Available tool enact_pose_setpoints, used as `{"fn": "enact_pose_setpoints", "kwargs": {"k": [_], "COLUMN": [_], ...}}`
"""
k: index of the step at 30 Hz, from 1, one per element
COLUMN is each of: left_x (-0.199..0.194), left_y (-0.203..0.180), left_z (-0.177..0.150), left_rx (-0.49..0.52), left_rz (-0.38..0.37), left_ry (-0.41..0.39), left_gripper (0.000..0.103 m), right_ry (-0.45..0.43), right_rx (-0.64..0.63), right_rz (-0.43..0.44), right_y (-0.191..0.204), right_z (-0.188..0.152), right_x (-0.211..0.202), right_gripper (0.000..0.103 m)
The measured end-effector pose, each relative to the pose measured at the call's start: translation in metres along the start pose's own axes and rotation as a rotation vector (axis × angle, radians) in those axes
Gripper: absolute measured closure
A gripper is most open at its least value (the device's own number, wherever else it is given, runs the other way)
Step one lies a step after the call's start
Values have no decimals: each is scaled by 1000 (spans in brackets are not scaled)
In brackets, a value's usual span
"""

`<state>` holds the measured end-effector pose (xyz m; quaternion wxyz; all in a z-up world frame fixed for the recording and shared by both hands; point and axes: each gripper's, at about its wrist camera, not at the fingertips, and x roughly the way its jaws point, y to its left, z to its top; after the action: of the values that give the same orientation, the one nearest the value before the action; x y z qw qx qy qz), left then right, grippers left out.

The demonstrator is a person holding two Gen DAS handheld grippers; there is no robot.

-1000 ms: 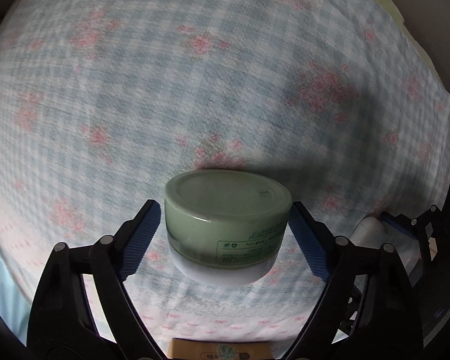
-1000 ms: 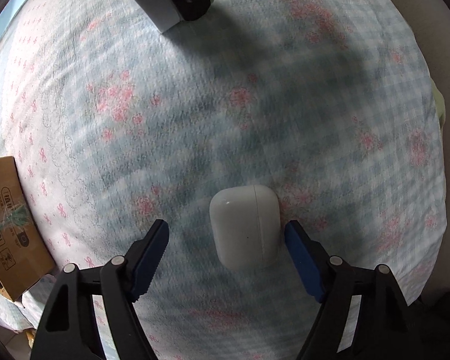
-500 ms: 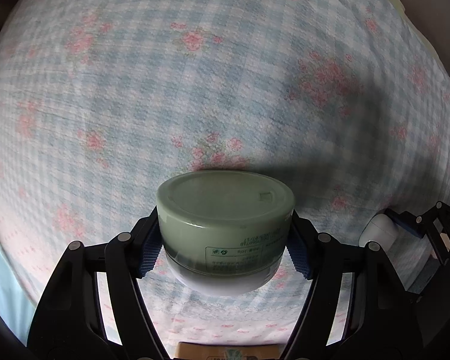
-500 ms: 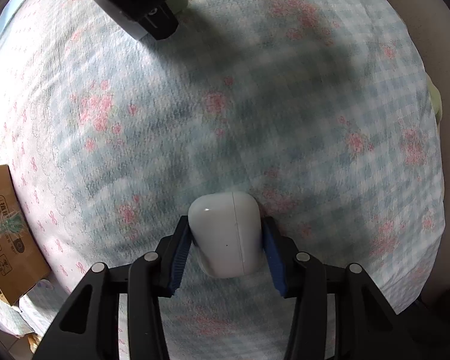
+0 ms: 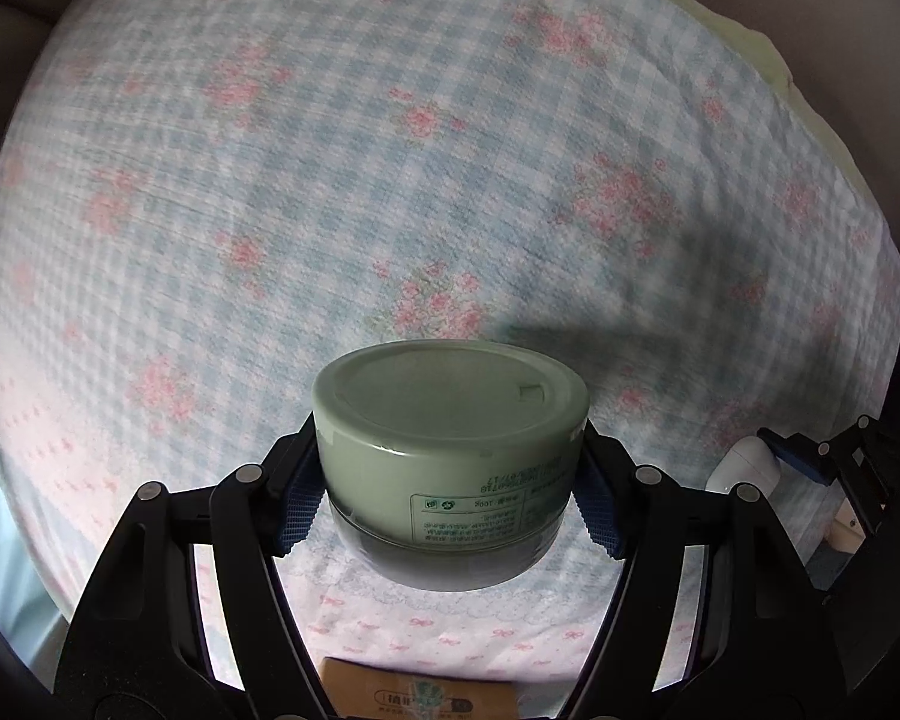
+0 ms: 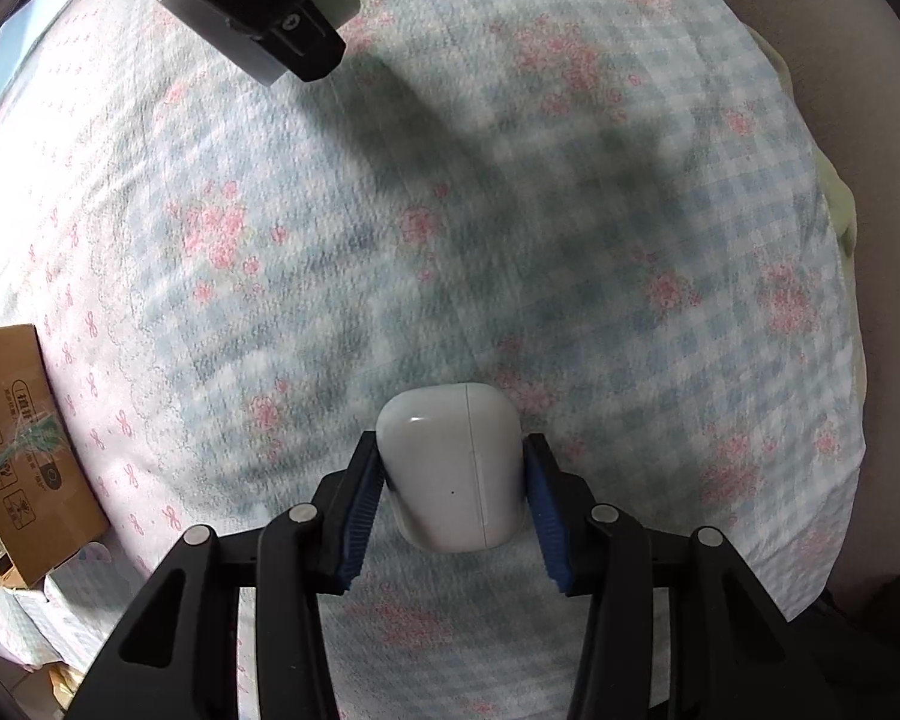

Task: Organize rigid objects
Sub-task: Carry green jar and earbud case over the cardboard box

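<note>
Left gripper point(image 5: 450, 498) clamped on the jar point(image 5: 450, 456), blue pads point(image 5: 299, 510) pressed to its side wall just under the lid, jar upright and apparently lifted clear of the bedspread point(image 5: 390, 180), judging by the gap and shadow beneath. Right gripper point(image 6: 455, 507) clenched on the case point(image 6: 453, 471), pads point(image 6: 363, 513) on its two flat faces, seam line facing the camera, rounded end pointing forward. Jar likely glass or thick plastic: stiff, fairly heavy for its size, glossy and round, so prone to swivel or slide between flat pads; best held low on the wall as now, across the full width, kept level. Case light, hard, very smooth, with curved edges; likely to squirt out forward if pinched near the rounded end, so safer gripped deep and across the flat faces. Bedspread soft and uneven underneath: poor footing for the jar, forgiving for a drop. Plenty of open cloth ahead of both grippers. Box point(image 6: 27, 450) at the bed's left edge in the right view, well apart from the case; a strip of it also visible under the left gripper. Bed edge curving away on the right, so better to stay inboard. Left tool's body overhead in the right view, calling for care against crossing paths.
</note>
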<state>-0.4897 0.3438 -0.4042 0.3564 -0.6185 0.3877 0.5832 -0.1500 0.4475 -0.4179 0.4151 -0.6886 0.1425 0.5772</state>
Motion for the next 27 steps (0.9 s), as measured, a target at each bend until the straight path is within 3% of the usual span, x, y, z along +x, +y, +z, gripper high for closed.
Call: {"fn": "enact_pose_setpoints", "kwargs": {"k": [10,11,16,21,27], "left_x": [-83,-90,-112,-139,-159], "left_y": [12,7,9,28,57], "left_z": [-53,-82,-122,-179,-271], "left_rx": [-82,-91,-144,-231,-367], "left_rz": [-19,-18,-16,-3,15], "left_ry": [-113,-124,-154,-207,-249], "left_gripper": [36,36,36,36,36], "right_ry": [-108,-120,-179,-230,-286], "right_rx": [-79,-89,-171,-261,-366], "right_rz": [-37,-38,-47,-20,23], "right_y": [-1,-1,16,55,106], "right_z": [-27,-30,-21,-15,-28], "right_x": [-61,-69,-110,-146,-180], "right_gripper": [60,60,60,60,60]}}
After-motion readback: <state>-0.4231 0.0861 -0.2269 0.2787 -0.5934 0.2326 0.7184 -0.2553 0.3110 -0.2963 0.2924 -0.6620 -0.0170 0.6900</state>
